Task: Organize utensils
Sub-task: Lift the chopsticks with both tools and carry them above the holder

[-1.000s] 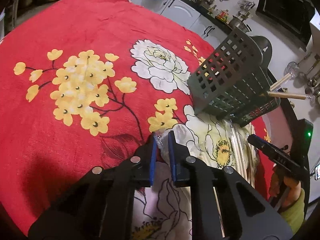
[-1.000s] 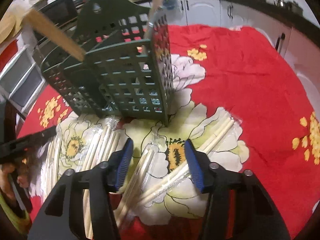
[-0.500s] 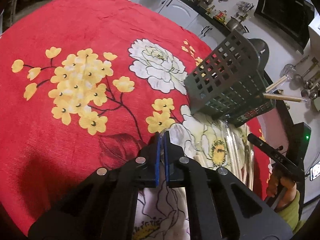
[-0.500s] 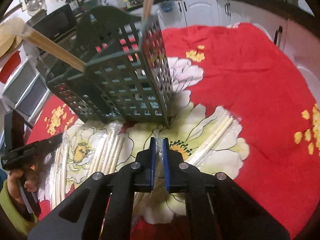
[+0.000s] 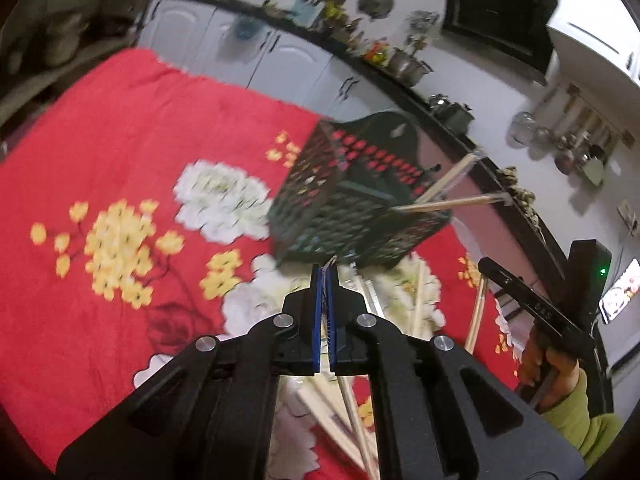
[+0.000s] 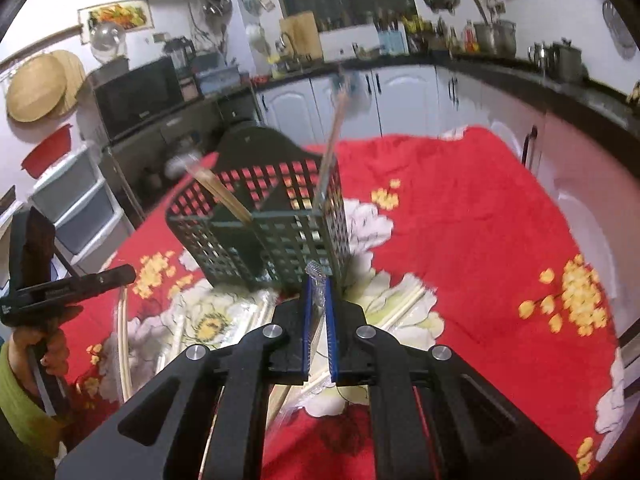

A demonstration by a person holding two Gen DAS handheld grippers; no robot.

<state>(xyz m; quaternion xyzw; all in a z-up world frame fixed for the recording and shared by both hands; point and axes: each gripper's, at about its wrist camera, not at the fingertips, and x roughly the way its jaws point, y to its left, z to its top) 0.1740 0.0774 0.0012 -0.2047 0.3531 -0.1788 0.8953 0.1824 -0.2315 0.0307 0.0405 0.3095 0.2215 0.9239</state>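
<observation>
A dark green slotted utensil holder [image 5: 352, 204] [image 6: 272, 224] stands on the red floral cloth with a few wooden chopsticks [image 5: 448, 200] [image 6: 332, 140] in it. My left gripper [image 5: 325, 276] is shut on a clear plastic chopstick packet whose tip [image 5: 331, 261] shows above the pads, held off the cloth. My right gripper [image 6: 317, 284] is shut on another clear-wrapped chopstick packet [image 6: 315, 276], lifted just in front of the holder. Several more wrapped chopstick packets [image 5: 416, 304] [image 6: 400, 308] lie on the cloth beside the holder.
The red floral cloth [image 5: 120, 152] [image 6: 480, 220] covers the table. Kitchen counters and white cabinets [image 6: 400, 92] run behind it. A microwave [image 6: 136, 96] and plastic drawers [image 6: 76, 200] stand at the left.
Both grippers closed on wrapped chopstick packets and lifted them off the cloth; both views have risen and tilted up toward the holder.
</observation>
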